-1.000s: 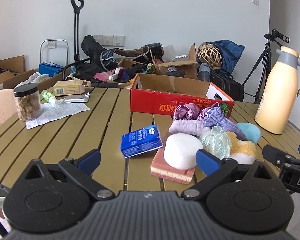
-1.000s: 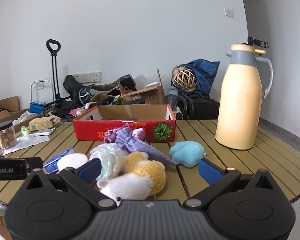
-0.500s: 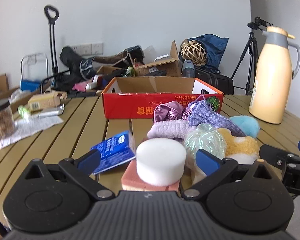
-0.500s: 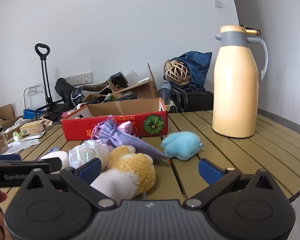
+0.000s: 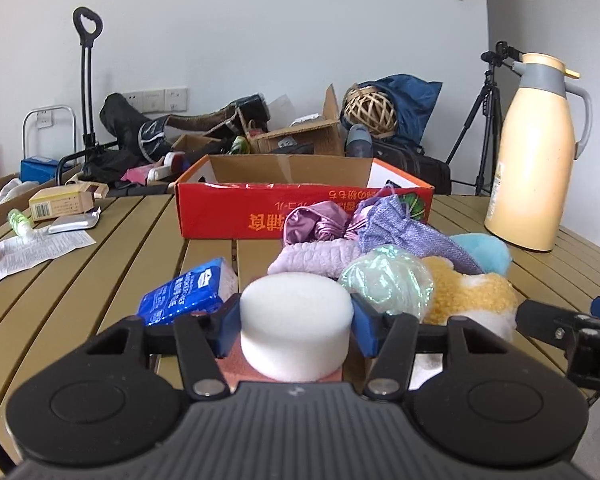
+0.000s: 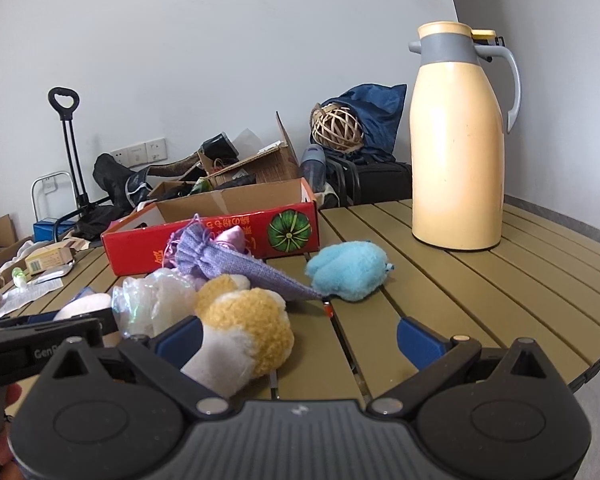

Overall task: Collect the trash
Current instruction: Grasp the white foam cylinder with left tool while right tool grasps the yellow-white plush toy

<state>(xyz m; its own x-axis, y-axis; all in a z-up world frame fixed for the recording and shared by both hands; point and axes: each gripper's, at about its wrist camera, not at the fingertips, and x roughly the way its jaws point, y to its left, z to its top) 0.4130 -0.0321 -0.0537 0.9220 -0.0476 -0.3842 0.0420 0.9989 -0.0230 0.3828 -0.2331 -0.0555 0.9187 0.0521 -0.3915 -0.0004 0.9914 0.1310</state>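
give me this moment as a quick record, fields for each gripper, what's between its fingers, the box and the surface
left gripper: jaws closing, pads at the sides of the white round sponge
sponge rests on: pink block
right gripper: open, yellow and white plush between its fingers, not gripped
red cardboard box: open top, behind the pile
surface: slatted table

Both wrist cams sit low over the surface [image 5: 100, 280], looking forward and slightly down toward the back wall. Left is close on the white sponge [image 5: 296, 324]; both share the red box [image 6: 220, 236] and yellow flask [image 6: 456, 140]
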